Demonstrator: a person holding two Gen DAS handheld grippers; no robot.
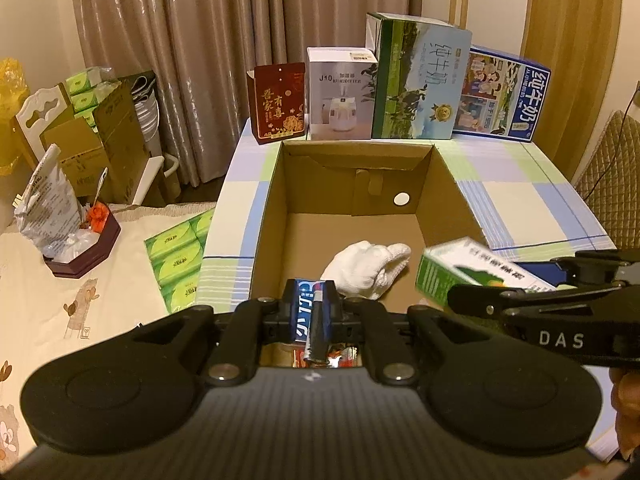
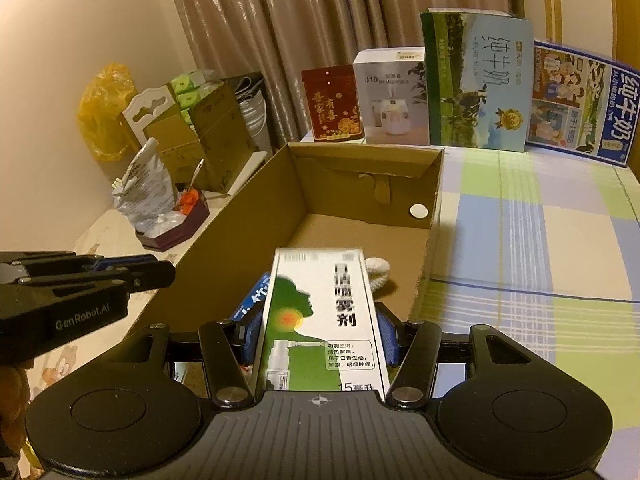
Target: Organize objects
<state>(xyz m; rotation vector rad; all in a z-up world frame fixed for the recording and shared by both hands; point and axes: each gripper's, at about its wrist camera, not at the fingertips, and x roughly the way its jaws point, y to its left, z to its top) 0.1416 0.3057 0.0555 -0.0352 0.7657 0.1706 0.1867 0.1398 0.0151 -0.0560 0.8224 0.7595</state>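
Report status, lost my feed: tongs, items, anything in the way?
Left tongs shut on battery. Right tongs shut on spray box. Both over carton; white cloth inside, no block.

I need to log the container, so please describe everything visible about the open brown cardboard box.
The open brown cardboard box is plain corrugated card, flaps folded inward, with a round white sticker on its far inner wall. It stands upright on the checked tablecloth. A white crumpled cloth lies on its floor.
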